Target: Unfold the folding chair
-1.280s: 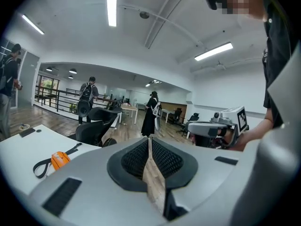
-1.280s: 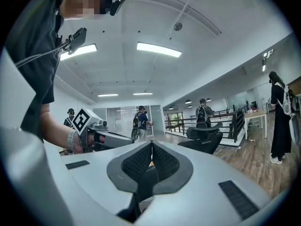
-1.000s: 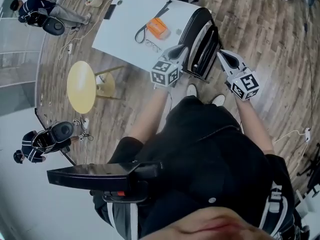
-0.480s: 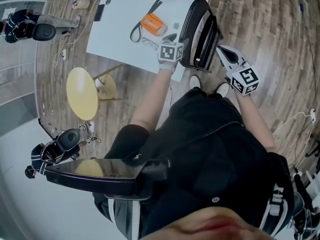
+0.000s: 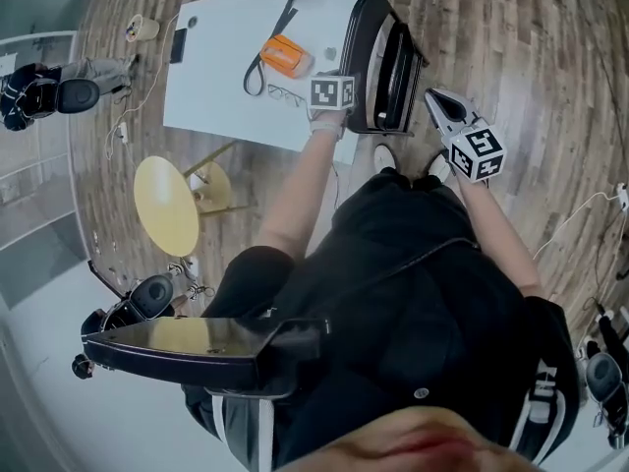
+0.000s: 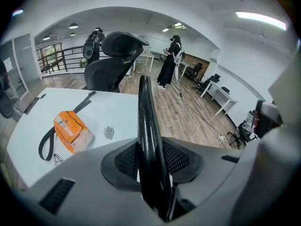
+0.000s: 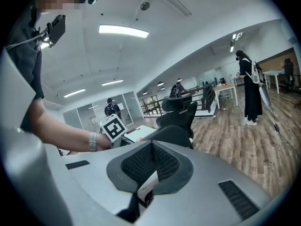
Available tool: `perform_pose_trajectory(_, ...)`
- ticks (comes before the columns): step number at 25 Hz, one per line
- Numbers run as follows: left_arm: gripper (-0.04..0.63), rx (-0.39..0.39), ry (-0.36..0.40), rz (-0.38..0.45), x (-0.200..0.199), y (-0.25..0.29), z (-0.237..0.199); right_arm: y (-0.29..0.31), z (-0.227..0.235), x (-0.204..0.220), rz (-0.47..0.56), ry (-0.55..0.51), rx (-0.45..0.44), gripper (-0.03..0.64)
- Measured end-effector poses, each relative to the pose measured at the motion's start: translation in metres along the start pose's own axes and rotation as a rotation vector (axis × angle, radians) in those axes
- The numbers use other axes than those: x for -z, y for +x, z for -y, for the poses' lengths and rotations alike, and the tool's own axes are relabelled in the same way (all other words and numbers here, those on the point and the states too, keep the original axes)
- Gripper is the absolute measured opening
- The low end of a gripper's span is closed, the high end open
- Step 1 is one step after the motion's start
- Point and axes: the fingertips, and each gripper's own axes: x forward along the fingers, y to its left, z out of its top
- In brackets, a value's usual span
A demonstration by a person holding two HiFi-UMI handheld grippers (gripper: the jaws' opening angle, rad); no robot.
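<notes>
The white worktop (image 5: 221,77) fills my 11 o'clock in the head view. The folding chair (image 5: 385,57) stands on the floor against the worktop's right edge, at about my 12 o'clock. It is not yet unfolded, and its black seat and back lie flat against each other.

The change is all on the left. A second ago the left gripper (image 5: 334,88) hung short of the chair on my near side. It has since gone forward and down onto the chair's left rim, at the chair's 9 o'clock. Its jaws have just been closing from a wide spread and now stand about half apart, with the thin black edge of the chair (image 6: 146,126) running straight up between the pads. I judge that they now clamp it.

The right gripper (image 5: 439,103) has dropped a little but stays off the chair, just beside it at its 4 o'clock. Its jaws are pressed together with nothing in them.

So I read this as the first hold made, and the pull that spreads the chair has not begun. The right side probably has to find the other panel first.

An orange pouch (image 5: 285,55) lies on the worktop at the chair's 9 o'clock, well clear of the work.
</notes>
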Motion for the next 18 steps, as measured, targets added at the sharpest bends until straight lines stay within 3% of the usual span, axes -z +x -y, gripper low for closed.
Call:
perform_pose_trajectory(9, 0.117, 0.017, 0.008, 0.003, -0.003, -0.003, 0.042, 0.002, 0.023, 0.049, -0.061, 0.135, 0.072, 0.008)
perform_pose_trajectory(14, 0.112, 0.034, -0.001, 0.029, -0.005, 0.002, 0.073, 0.03, 0.049, 0.104, -0.134, 0.214, 0.153, 0.017)
perform_pose_trajectory(18, 0.112, 0.039, 0.006, 0.029, -0.008, 0.004, 0.089, 0.07, 0.07, 0.161, -0.237, 0.318, 0.198, 0.169)
